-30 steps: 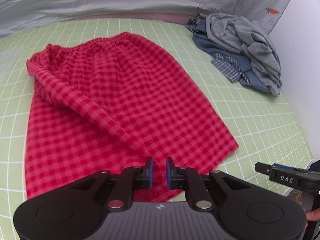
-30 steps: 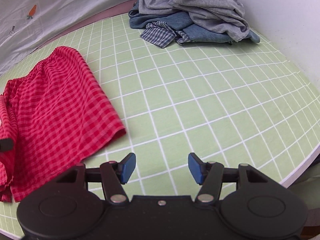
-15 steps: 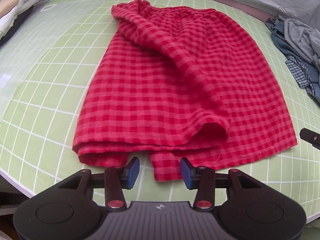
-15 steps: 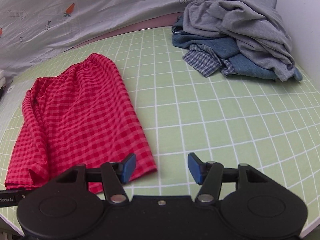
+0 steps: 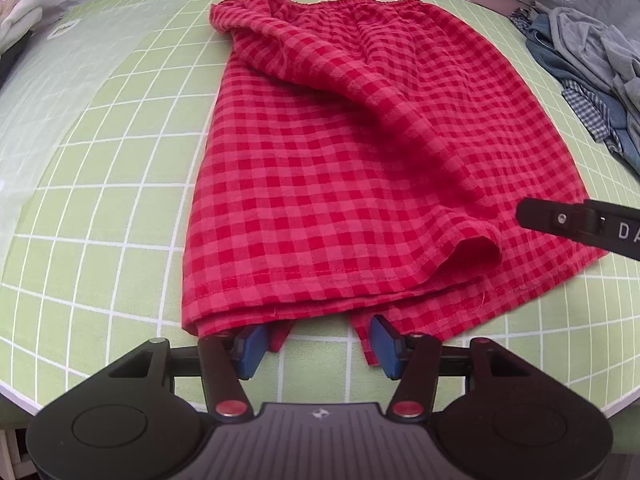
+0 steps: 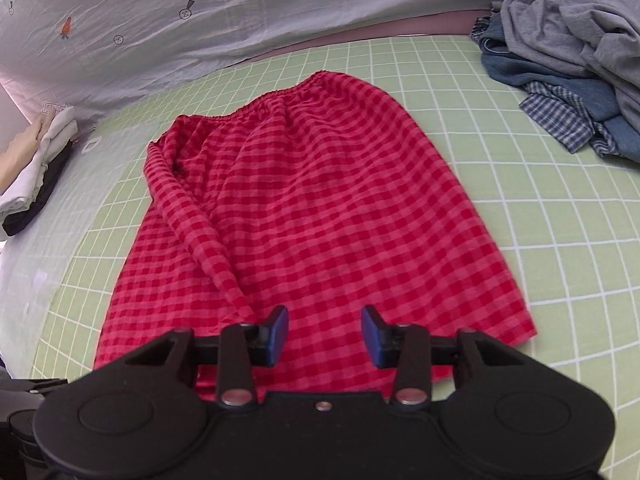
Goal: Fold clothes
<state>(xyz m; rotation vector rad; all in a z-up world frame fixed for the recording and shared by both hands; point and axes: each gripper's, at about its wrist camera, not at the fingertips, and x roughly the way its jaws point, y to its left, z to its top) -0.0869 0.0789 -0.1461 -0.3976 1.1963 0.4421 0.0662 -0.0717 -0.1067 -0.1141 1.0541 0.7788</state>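
Red checked shorts (image 5: 360, 152) lie on the green grid mat (image 5: 100, 200), folded lengthwise, waistband at the far side and hems toward me. They also show in the right wrist view (image 6: 328, 208). My left gripper (image 5: 316, 344) is open and empty, its fingers at the near hem, just above the mat. My right gripper (image 6: 324, 336) is open and empty, hovering over the near hem. One finger of the right gripper (image 5: 576, 226) shows in the left wrist view at the right edge, over the shorts.
A pile of grey, denim and blue checked clothes (image 6: 568, 60) lies at the far right of the mat (image 6: 520, 208). Folded white and dark clothes (image 6: 36, 168) are stacked at the far left. A pale printed sheet (image 6: 240, 12) hangs behind. The mat's near edge is close.
My left gripper let go of the shorts and opened, then drew back to the near hem. My right gripper swung left from the bare mat to over the shorts.
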